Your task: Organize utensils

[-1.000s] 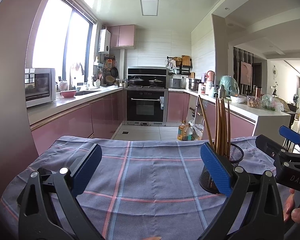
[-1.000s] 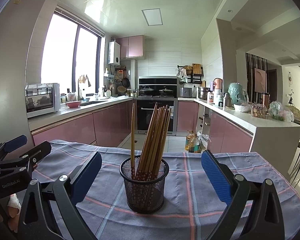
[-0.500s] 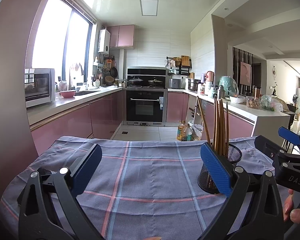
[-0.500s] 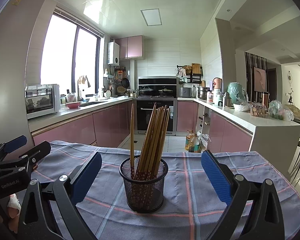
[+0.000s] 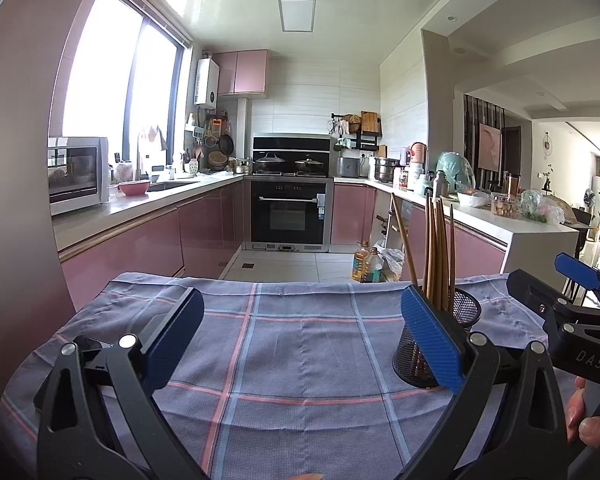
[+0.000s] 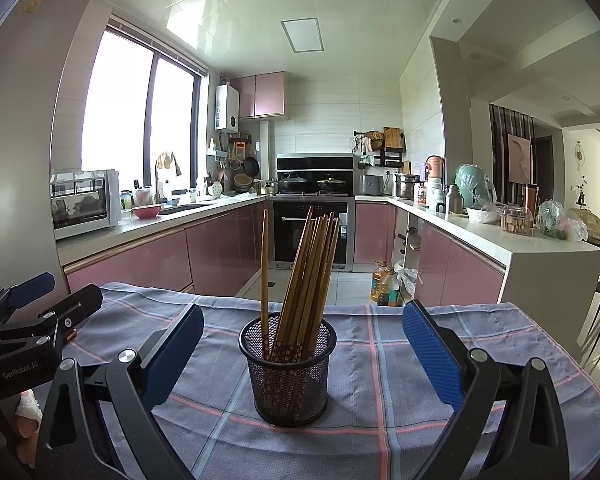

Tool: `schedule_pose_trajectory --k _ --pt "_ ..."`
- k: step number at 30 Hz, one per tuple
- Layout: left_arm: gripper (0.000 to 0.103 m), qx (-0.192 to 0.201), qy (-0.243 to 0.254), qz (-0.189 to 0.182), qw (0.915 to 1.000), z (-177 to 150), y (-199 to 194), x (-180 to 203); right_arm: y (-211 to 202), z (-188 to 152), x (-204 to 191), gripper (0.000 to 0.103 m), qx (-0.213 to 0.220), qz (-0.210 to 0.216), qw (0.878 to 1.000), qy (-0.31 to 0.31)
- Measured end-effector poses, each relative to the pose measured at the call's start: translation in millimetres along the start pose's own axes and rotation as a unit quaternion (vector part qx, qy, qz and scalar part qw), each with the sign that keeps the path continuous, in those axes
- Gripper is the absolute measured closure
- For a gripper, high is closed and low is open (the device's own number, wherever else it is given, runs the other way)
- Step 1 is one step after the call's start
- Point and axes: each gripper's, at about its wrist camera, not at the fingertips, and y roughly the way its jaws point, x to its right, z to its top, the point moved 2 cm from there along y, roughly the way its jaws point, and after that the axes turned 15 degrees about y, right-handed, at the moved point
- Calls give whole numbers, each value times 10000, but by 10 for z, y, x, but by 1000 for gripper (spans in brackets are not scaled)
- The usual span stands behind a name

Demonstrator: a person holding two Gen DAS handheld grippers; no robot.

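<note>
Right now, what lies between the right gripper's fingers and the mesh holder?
Only bare checked cloth. In the right wrist view the right gripper is open around the mesh holder of chopsticks, touching nothing.

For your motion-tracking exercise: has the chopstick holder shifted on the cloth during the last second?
No. The chopstick holder stands on the same cloth stripes.

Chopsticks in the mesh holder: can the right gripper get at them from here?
Probably yes. The right gripper is open, the chopsticks stand straight ahead between its fingers, and nothing blocks them above the mesh holder.
</note>
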Motion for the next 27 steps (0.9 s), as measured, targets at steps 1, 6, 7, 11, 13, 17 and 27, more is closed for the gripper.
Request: schedule_pose_trajectory --k 1,6,7,11,13,17,27 --pt "6 -1 -4 4 10000 0 2 1 -1 0 -1 7 1 -4 10000 -2" --pt "6 -8 -6 -9 10000 0 2 3 -2 -2 -4 7 1 2 10000 7" --pt "6 -10 -4 -5 10000 0 2 4 -3 -1 -5 7 6 2 10000 9" --pt "6 -8 0 -3 10000 4 5 2 -6 0 -9 7 14 5 10000 15" --pt "6 -8 1 0 10000 5 7 3 -2 -1 -8 7 10 -7 10000 8" --pt "6 -6 0 -4 10000 5 5 3 -7 0 -20 7 10 -11 10000 11" --pt "6 -18 6 -1 10000 8 8 13 -3 -5 -30 7 -15 -5 10000 21"
